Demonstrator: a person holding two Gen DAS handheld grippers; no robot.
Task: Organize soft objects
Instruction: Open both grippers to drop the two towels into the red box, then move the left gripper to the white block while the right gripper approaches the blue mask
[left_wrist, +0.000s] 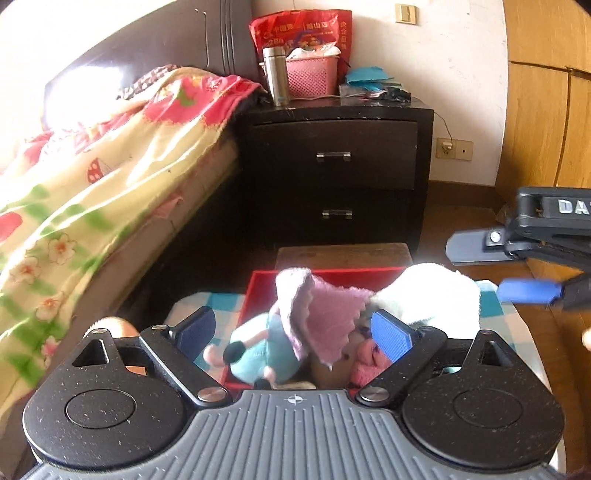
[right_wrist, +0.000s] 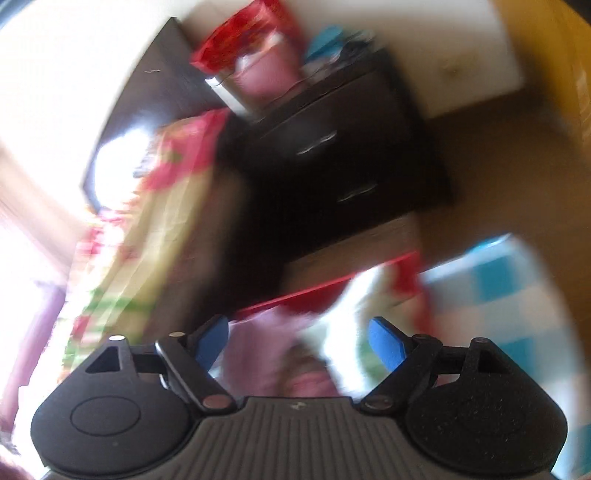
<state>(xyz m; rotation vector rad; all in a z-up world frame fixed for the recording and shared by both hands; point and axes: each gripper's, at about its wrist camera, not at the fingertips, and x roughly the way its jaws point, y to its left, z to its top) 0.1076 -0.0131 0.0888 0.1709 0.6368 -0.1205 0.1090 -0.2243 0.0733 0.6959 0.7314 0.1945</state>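
Left wrist view: my left hand-held gripper hangs over the red box, jaws spread wide, nothing pinched between the blue pads
Box contents: a blue stuffed toy, a purple cloth draped over it, a white cloth toward the right side, and something pink low at the near edge
Box place: it sits on a blue checked cover on the desk, near the bed and in front of the dark nightstand
Right wrist view: badly smeared, yet my right hand-held gripper shows its jaws apart with no cloth clamped; the purple and white cloths lie just ahead of it in the box
Right gripper from the left: it comes in at the right edge, jaws parted, beside the white cloth and clear of it
Step in hand, as I judge it: cloth looks freshly dropped into the box, both grippers free
Next move: I would either look for another soft item outside the box, or press the loose purple and white cloths down so they sit inside the rim
Care needed: the purple cloth stands up above the rim and could snag a pad
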